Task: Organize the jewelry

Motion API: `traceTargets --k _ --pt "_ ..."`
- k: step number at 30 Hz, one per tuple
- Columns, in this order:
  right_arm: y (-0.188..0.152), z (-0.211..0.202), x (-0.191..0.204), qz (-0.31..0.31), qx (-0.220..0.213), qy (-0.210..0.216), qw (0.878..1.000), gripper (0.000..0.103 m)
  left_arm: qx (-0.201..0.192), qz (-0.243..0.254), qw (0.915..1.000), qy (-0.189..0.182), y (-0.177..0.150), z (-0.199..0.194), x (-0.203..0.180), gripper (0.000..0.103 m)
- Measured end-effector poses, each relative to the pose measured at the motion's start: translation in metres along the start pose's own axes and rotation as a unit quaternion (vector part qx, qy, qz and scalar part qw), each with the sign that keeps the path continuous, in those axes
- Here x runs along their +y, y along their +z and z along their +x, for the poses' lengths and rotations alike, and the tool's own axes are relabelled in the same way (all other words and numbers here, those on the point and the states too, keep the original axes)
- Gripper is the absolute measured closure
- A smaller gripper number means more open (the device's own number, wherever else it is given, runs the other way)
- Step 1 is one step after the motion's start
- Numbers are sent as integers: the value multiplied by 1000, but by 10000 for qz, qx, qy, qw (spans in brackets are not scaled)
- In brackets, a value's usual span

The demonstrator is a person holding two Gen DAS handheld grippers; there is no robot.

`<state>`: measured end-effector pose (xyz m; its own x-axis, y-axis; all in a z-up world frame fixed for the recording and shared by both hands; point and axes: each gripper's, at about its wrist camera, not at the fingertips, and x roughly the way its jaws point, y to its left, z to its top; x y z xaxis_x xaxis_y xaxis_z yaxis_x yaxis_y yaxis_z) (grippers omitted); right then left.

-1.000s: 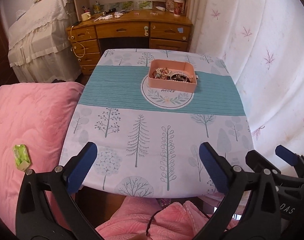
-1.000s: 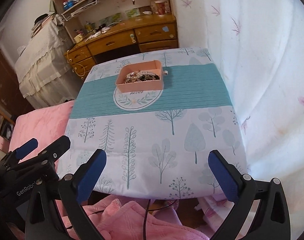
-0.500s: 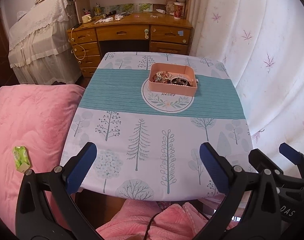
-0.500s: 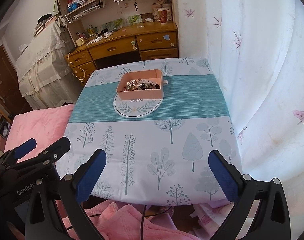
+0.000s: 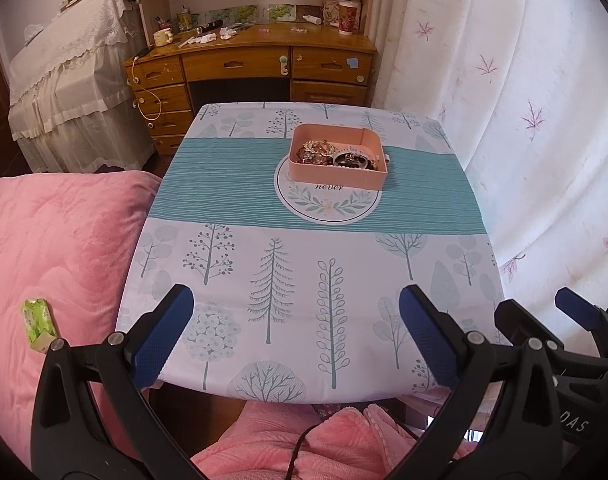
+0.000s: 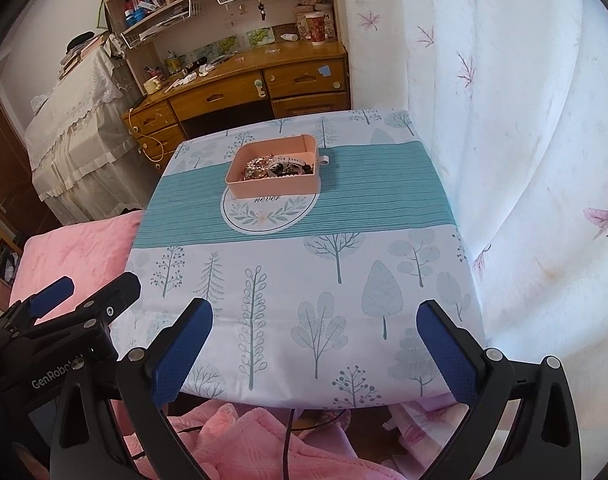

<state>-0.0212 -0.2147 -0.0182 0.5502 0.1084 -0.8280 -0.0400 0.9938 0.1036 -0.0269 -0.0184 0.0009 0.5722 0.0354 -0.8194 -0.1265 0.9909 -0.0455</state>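
Observation:
A pink rectangular box (image 5: 336, 176) (image 6: 273, 186) stands on the round emblem in the teal band of the tablecloth, toward the table's far side. A tangle of jewelry (image 5: 332, 154) (image 6: 273, 168) fills it, including a white strap draped over its right rim. My left gripper (image 5: 295, 336) hovers open above the table's near edge, nothing between its blue pads. My right gripper (image 6: 316, 348) is likewise open and empty over the near edge, just right of the left one.
The table (image 5: 263, 272) carries a tree-print cloth. A pink quilted bed (image 5: 51, 248) with a small green packet (image 5: 37, 322) lies to the left. White curtain (image 6: 524, 140) hangs close on the right. A wooden desk (image 5: 255, 64) stands behind. Pink fabric (image 6: 255, 444) lies below the near edge.
Both grippers have drawn back and up a little; the box now looks smaller and farther away. Both stay open and empty.

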Motion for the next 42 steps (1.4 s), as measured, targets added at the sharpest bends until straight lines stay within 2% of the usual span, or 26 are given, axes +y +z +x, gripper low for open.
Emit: traceTargets --k 42 --pt "0 13 2 86 173 3 9998 0 52 72 10000 36 0 7 9 1"
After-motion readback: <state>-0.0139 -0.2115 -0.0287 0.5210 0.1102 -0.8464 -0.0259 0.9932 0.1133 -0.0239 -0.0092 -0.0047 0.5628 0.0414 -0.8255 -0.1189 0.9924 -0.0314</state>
